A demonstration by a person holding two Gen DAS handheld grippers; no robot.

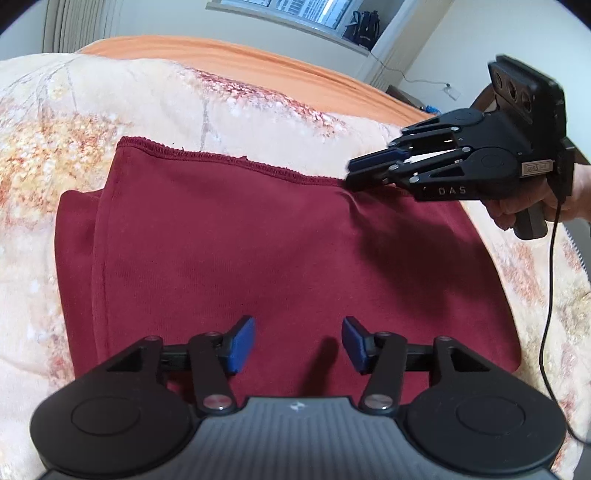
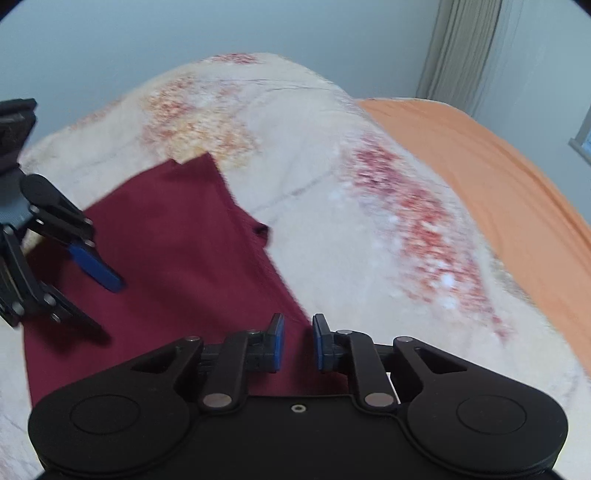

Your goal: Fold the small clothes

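Note:
A dark red garment (image 1: 236,243) lies folded flat on a cream floral blanket (image 1: 55,155); it also shows in the right wrist view (image 2: 177,251). My left gripper (image 1: 298,345) is open and empty, hovering over the garment's near part. My right gripper (image 1: 354,171) hovers just above the garment's far right hem; in its own view (image 2: 298,343) its blue pads stand a narrow gap apart over the garment's edge, holding nothing. The left gripper (image 2: 88,295) shows at the left of the right wrist view.
An orange sheet (image 1: 258,62) covers the bed beyond the blanket. A window and a dark bag (image 1: 364,26) are at the back. A black cable (image 1: 546,295) hangs from the right gripper. A curtain (image 2: 458,48) hangs at the right.

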